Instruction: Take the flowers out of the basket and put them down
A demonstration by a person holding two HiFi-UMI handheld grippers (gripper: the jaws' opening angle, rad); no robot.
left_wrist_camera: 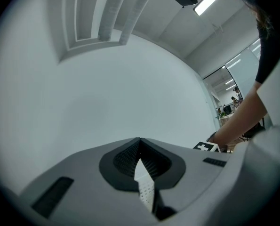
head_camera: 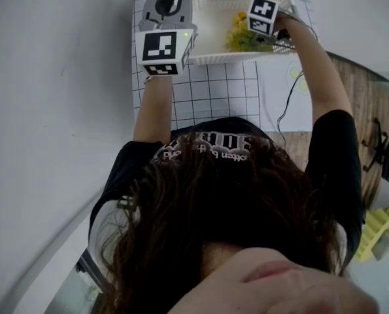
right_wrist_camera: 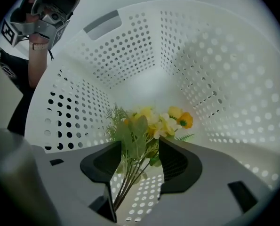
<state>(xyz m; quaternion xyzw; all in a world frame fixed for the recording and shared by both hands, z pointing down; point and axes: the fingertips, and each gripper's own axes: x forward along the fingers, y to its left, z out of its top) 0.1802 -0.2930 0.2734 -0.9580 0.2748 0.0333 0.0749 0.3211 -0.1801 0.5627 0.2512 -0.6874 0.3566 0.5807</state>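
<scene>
A white perforated basket [head_camera: 221, 57] stands at the far end of the grid mat [head_camera: 207, 93]. Inside it lies a bunch of yellow and orange flowers [head_camera: 241, 36] with green leaves. My right gripper [head_camera: 250, 34] reaches down into the basket. In the right gripper view its jaws [right_wrist_camera: 139, 147] stand open on either side of the green stems [right_wrist_camera: 130, 173], with the blooms [right_wrist_camera: 165, 122] just beyond the tips. My left gripper [head_camera: 172, 0] is at the basket's left side. It is shut [left_wrist_camera: 140, 147] on a thin strip of the perforated basket wall [left_wrist_camera: 145, 187].
The mat lies on a white table [head_camera: 63, 110]. A thin cable [head_camera: 287, 106] runs along the right arm over the mat's right edge. Wooden floor [head_camera: 351, 90] and a yellow object [head_camera: 376, 234] are to the right. The person's head fills the lower head view.
</scene>
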